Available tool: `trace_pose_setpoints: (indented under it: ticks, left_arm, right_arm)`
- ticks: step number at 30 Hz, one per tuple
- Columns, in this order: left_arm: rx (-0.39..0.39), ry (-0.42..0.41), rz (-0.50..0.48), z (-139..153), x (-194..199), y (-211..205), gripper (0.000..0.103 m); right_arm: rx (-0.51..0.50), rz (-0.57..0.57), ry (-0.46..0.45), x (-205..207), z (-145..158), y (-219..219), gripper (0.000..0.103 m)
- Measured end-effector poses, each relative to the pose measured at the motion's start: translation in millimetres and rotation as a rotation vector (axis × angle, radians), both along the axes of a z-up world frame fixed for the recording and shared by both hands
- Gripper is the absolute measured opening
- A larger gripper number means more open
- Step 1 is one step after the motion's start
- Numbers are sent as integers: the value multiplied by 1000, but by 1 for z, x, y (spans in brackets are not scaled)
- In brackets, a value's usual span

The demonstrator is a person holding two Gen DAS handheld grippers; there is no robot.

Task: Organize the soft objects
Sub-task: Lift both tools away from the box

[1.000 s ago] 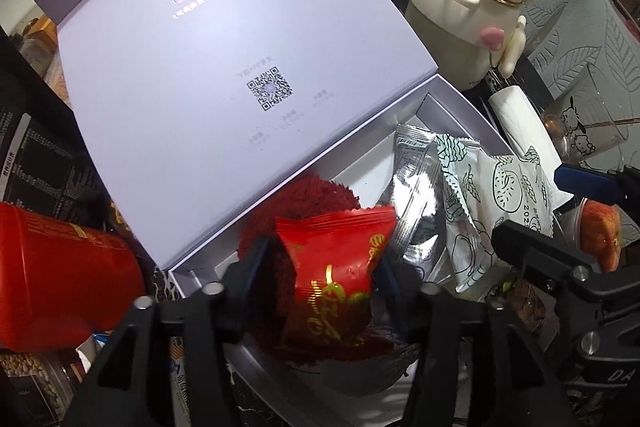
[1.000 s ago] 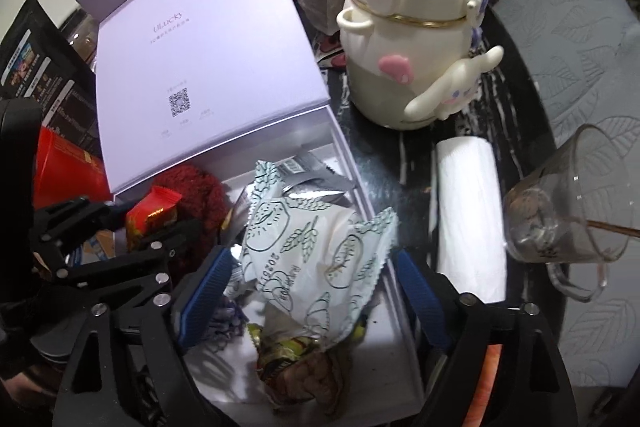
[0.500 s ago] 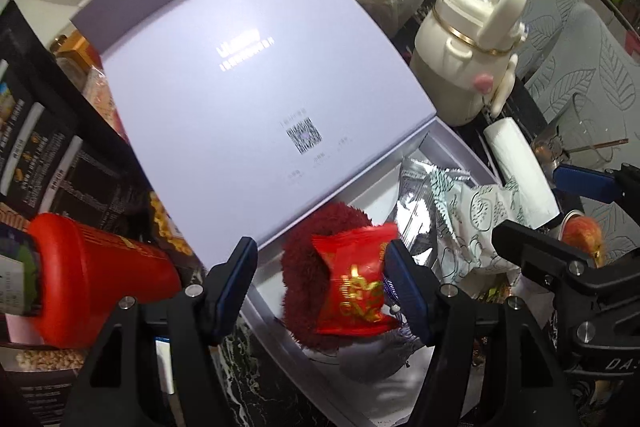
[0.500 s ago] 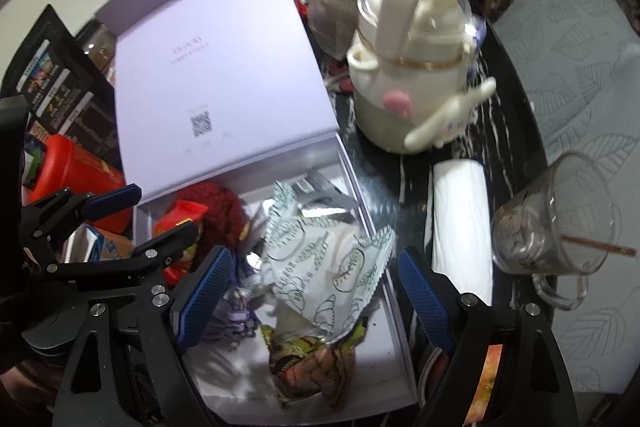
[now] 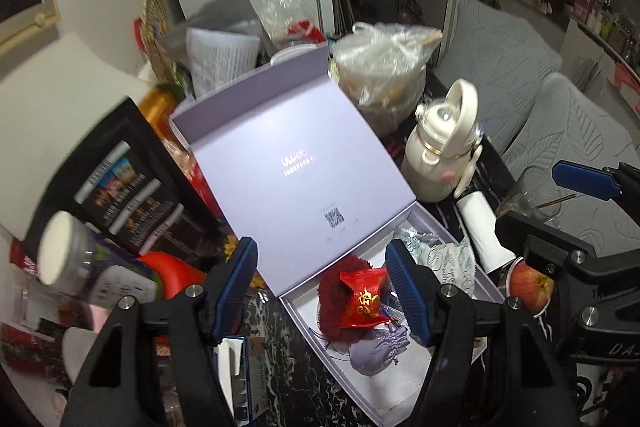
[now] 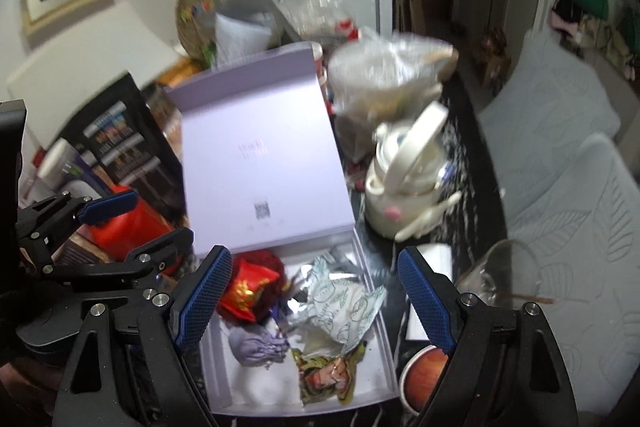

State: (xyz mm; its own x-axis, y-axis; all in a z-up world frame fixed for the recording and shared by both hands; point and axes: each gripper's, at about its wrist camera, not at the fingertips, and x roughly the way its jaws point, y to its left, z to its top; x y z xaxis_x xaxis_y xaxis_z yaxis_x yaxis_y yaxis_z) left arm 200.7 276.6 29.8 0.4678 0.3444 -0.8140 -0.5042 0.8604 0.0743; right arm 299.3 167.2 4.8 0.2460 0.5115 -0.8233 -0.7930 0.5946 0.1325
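Note:
An open lavender box [image 5: 420, 395] [image 6: 384, 339] with its lid [image 5: 296, 179] raised holds soft items. A red snack packet [image 5: 362, 301] [image 6: 246, 289] lies on a dark red fluffy pom-pom [image 5: 332, 299]. A white-green leaf-print packet [image 6: 344, 307] [image 5: 448, 259], a lavender drawstring pouch [image 6: 256, 343] [image 5: 376, 347] and a colourful snack bag [image 6: 328, 371] lie beside them. My left gripper [image 5: 322, 291] is open and empty above the box. My right gripper [image 6: 314, 303] is open and empty above the box.
A cream kettle-shaped bottle [image 5: 440, 155] [image 6: 408, 187], a white paper roll [image 5: 480, 227], a glass cup [image 6: 500, 279] and an apple [image 5: 530, 285] stand right of the box. A red bottle [image 6: 128, 223], black packets [image 5: 128, 187] and a plastic bag [image 5: 384, 75] crowd the left and back.
My left gripper opened, let the red packet go onto the pom-pom and drew up and back. My right gripper also drew back from the leaf-print packet.

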Motion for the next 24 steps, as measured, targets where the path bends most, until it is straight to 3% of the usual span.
trace_pose_setpoints:
  ticks: [7, 12, 24]
  left_arm:
    - [65, -59, -13, 43, -34, -25, 66]
    - [71, -86, -21, 60, -63, -48, 66]
    - [71, -111, -76, 69, -125, -105, 66]
  right_arm:
    - [74, -2, -91, -26, 56, -25, 86]
    - [115, -11, -137, -51, 83, -51, 86]
    - [152, -52, -181, -117, 107, -123, 86]
